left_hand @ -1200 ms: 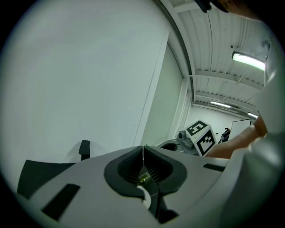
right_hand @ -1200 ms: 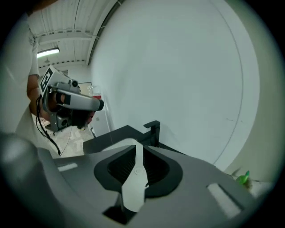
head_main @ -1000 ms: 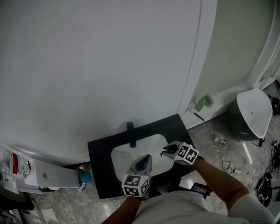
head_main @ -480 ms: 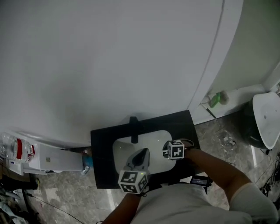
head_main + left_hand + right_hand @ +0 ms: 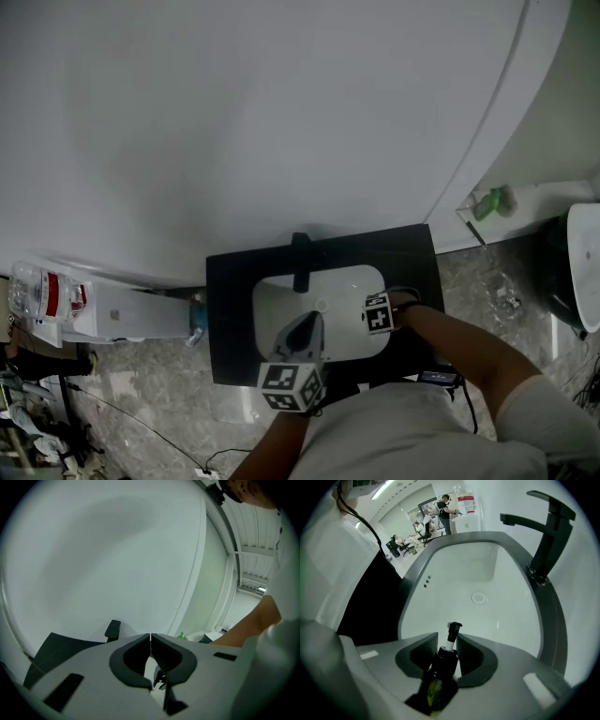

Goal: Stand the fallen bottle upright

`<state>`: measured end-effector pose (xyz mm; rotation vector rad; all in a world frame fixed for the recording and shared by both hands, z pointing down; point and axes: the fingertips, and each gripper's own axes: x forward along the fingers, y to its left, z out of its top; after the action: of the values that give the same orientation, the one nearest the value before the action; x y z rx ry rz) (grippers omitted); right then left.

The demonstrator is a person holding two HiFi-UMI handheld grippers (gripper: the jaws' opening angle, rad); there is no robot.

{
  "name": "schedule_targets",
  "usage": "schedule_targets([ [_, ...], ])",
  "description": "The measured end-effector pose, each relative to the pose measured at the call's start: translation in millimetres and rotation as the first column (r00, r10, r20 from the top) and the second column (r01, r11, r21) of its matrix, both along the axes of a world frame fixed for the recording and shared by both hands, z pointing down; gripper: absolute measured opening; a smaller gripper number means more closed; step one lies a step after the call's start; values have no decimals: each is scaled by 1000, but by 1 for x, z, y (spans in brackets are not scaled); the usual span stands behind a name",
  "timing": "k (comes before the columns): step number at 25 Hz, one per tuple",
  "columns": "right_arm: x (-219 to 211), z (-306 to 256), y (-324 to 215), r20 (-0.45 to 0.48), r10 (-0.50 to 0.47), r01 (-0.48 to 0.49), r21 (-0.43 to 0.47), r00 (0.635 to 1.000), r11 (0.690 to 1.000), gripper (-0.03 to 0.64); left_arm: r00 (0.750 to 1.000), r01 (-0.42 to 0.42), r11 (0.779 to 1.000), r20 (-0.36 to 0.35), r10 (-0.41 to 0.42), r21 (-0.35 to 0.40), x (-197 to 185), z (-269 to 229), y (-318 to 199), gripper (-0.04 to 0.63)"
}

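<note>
A dark bottle [image 5: 442, 666] with a black pump top and a yellow-green label stands up between the jaws of my right gripper [image 5: 448, 637]. The jaws are opening, and a gap shows on each side of the pump neck. Below it lies the white sink basin [image 5: 459, 581]. In the head view the right gripper [image 5: 378, 314] points down over the basin's right part and hides the bottle. My left gripper [image 5: 150, 635] is shut with nothing in it, and hovers over the basin's front [image 5: 305, 336].
A black faucet [image 5: 300, 262] rises at the back of the basin, set in a black counter [image 5: 230, 309]. A white curved wall stands behind. A water dispenser [image 5: 56, 300] sits on the floor at left, a white bin [image 5: 586, 267] at right.
My right gripper has dropped towards the basin and tipped to point down. My left gripper has sunk a little. The head view has shifted, so the counter sits higher and more to the right.
</note>
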<state>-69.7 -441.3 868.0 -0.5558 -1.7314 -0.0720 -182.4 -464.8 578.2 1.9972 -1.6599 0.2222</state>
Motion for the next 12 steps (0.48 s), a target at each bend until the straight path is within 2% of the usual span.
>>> schedule_targets([
  [1, -1, 1, 1, 2, -6, 6, -2, 1000, 1000, 109, 1000, 7, 1000, 0, -7, -3, -2, 1, 1, 9],
  [6, -5, -9, -3, 61, 16, -16, -6, 998, 1000, 100, 1000, 21, 1000, -9, -21, -2, -5, 2, 0, 9],
  [9, -10, -31, -12, 148, 90, -90, -5, 985, 996, 100, 1000, 6, 1000, -10, -6, 8, -2, -1, -3, 9],
  [12, -10, -56, -28, 240, 181, -188, 9, 954, 982, 97, 1000, -18, 1000, -11, 19, 25, 3, -7, -9, 9],
])
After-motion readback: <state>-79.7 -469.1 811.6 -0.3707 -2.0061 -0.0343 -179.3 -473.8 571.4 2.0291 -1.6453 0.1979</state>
